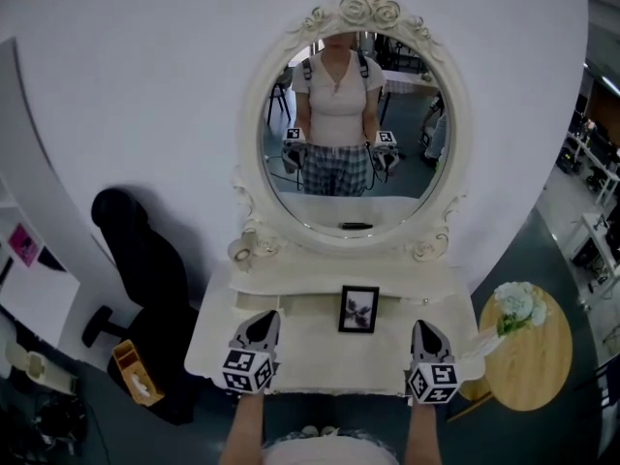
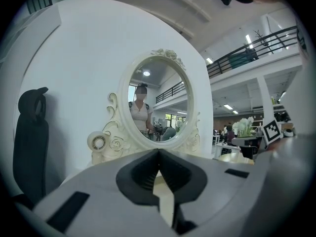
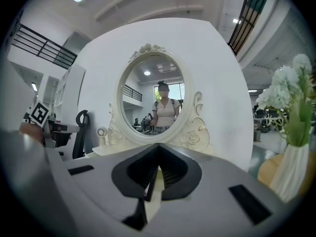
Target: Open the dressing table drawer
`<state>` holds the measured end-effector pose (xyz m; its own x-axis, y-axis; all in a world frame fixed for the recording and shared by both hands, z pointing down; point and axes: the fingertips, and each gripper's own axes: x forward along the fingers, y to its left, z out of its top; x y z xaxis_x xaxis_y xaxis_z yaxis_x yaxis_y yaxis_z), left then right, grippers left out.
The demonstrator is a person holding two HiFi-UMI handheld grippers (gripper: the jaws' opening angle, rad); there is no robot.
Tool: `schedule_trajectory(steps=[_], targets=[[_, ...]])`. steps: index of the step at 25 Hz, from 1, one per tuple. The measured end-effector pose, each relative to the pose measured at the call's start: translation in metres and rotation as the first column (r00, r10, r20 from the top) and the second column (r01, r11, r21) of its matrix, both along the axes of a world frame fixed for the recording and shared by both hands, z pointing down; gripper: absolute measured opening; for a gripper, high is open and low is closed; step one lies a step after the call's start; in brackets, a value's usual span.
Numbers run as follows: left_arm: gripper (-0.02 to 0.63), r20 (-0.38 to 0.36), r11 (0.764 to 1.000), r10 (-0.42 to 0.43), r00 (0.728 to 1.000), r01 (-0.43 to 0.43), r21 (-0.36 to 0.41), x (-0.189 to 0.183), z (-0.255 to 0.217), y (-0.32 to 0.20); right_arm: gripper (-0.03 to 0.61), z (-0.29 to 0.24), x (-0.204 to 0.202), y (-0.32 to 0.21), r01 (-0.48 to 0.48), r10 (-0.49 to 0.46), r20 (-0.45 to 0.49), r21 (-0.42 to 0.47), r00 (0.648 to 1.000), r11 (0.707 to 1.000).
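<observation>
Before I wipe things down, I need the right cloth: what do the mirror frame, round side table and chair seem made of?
Mirror frame: cream-painted wood or resin, matte; carved roses and scrolls.
Round side table: probably wood, satin; warm brown top.
Chair: black fabric or mesh, dull, no shine; which is unclear.

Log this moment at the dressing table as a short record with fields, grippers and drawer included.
left gripper: fingers shut, empty, near the table's front edge
right gripper: fingers shut, empty, near the same edge
furniture: white dressing table with oval mirror in carved cream frame
tabletop: small black-framed picture, upright, behind and between the grippers
left side: black office chair
right side: round wooden side table bearing white flowers
drawer: none seen pulled out; neither gripper on one
</observation>
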<state>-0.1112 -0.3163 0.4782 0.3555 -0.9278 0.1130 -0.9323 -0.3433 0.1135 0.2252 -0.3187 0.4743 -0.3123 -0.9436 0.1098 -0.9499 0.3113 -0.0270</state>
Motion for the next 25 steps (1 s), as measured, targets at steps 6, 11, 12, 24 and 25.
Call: schedule_trajectory(steps=[6,11,12,24,25], targets=[[0.026,-0.001,1.000,0.003,1.000,-0.003,-0.003,0.0020,0.0015,-0.0036,0.014,0.0019,0.0039,-0.0008,-0.007,0.007,-0.003,-0.003,1.000,1.000],[0.026,-0.005,1.000,0.007,1.000,-0.007,-0.009,0.0031,0.0031,-0.0043,0.014,0.0031,0.0043,-0.0004,-0.008,0.008,-0.005,-0.010,1.000,1.000],[0.026,-0.006,1.000,0.008,1.000,-0.008,-0.009,0.0030,0.0033,-0.0048,0.014,0.0026,0.0043,-0.0008,-0.008,0.008,-0.006,-0.010,1.000,1.000],[0.026,-0.011,1.000,0.009,1.000,-0.010,-0.014,-0.0011,0.0047,-0.0062,0.014,-0.0013,0.0024,-0.0024,-0.011,0.011,-0.016,-0.004,1.000,1.000],[0.026,-0.011,1.000,0.010,1.000,-0.010,-0.012,-0.0014,0.0041,-0.0066,0.014,-0.0020,0.0019,-0.0029,-0.010,0.010,-0.017,-0.002,1.000,1.000]])
